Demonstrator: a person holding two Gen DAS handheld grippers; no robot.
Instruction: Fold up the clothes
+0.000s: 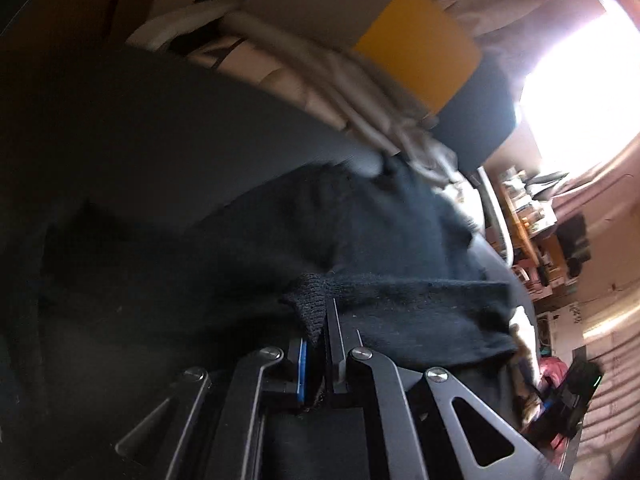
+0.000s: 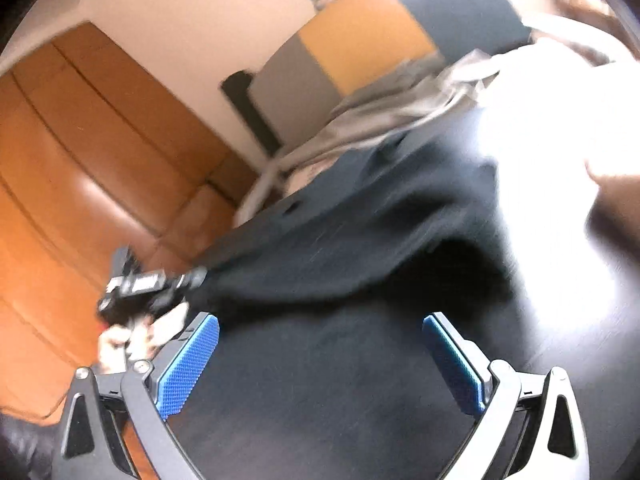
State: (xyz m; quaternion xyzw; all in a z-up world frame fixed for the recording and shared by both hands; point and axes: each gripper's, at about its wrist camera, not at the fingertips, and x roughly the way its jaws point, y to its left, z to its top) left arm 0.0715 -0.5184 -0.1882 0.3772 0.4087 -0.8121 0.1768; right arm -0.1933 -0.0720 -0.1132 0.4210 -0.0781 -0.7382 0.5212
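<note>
A black knitted garment (image 1: pixel 360 248) with a ribbed hem was seen draped ahead of the left hand-held gripper (image 1: pixel 324 344), spreading over the dark matte bench (image 1: pixel 140 128). Its ribbed edge was pinched between the left hand-held gripper's nearly closed jaws (blue pads barely visible). The right hand-held gripper (image 2: pixel 320 360) was held spread wide above the dark bench, nothing between its blue textured pads (image 2: pixel 188 364), the garment lying just beyond them. Pale crumpled clothes (image 1: pixel 320 80) were piled behind.
</note>
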